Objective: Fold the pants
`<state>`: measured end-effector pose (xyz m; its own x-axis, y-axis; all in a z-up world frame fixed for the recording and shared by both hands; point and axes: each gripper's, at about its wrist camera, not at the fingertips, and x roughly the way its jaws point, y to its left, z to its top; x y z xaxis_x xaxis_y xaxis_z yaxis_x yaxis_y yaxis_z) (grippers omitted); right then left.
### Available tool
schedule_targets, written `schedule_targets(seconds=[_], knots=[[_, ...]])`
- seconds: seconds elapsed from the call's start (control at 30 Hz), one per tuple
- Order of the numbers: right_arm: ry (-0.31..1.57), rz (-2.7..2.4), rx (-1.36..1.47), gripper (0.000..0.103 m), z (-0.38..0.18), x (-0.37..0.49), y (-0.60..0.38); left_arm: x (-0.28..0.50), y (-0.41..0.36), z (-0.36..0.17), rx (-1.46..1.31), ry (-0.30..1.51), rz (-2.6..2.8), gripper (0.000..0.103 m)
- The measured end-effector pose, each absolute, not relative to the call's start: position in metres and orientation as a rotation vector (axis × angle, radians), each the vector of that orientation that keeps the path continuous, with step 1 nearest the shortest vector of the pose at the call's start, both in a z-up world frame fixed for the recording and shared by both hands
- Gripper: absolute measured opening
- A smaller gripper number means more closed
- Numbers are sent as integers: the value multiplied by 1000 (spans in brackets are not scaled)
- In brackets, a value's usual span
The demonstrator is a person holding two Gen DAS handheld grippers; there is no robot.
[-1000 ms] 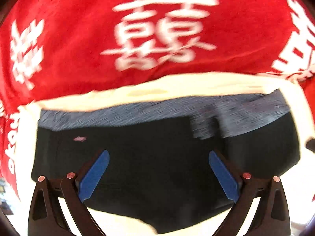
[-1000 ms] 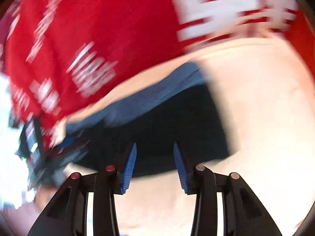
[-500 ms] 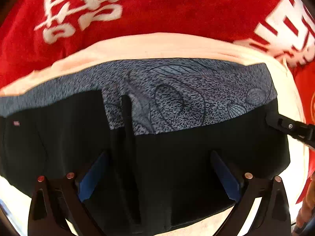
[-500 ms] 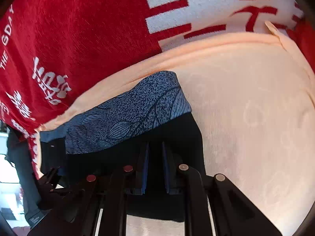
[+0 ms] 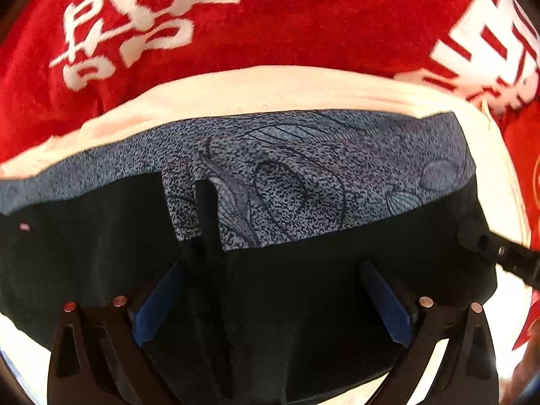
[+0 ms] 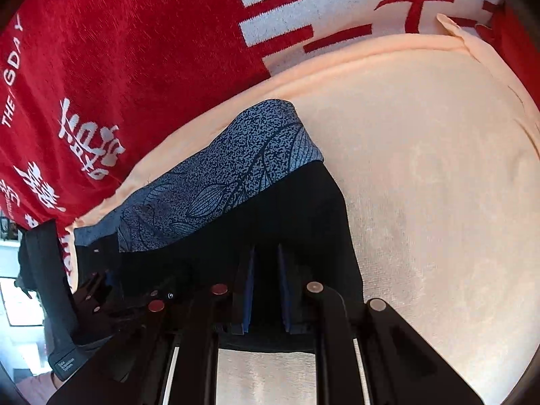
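Observation:
The pants are black with a blue-grey leaf-patterned band along the far edge. They lie flat on a peach towel. My left gripper is open, its blue pads wide apart just above the black cloth near the middle of the near edge. In the right wrist view the pants show with their patterned band. My right gripper is shut on the pants' black cloth near their right edge. Its black finger shows at the right in the left wrist view.
The peach towel lies on a red blanket with white characters, also in the right wrist view. The left gripper's body shows at the lower left of the right wrist view.
Both grippers came down closer to the pants. My right gripper went from open to shut on the black cloth near the right edge. The left stayed open.

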<state>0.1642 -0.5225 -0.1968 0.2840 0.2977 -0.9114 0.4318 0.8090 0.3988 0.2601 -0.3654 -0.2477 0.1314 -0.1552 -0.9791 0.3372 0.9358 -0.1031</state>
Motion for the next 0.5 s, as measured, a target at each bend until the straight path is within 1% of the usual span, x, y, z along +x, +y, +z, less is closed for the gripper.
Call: schedule_targets(seconds=[0.13,0.2,0.27,0.37,0.47,0.5], knots=[[1312,-118,654,16,-197,165,-520,269,-369,-248,155,1431,-326,103],[1310,-130,670,21,-197,165,-519,271,-368,-247,149,1426,-335,103],[1304,-128,692,30,-196,167,-517,271,-363,-246,141,1420,-363,103],[1302,-109,696,50,-191,167,-511,268,-345,-239,136,1418,-369,103],[1317,-102,642,59,-181,168,-497,259,-321,-227,145,1382,-359,103],[1319,-105,629,60,-179,166,-493,256,-311,-222,144,1372,-352,103]])
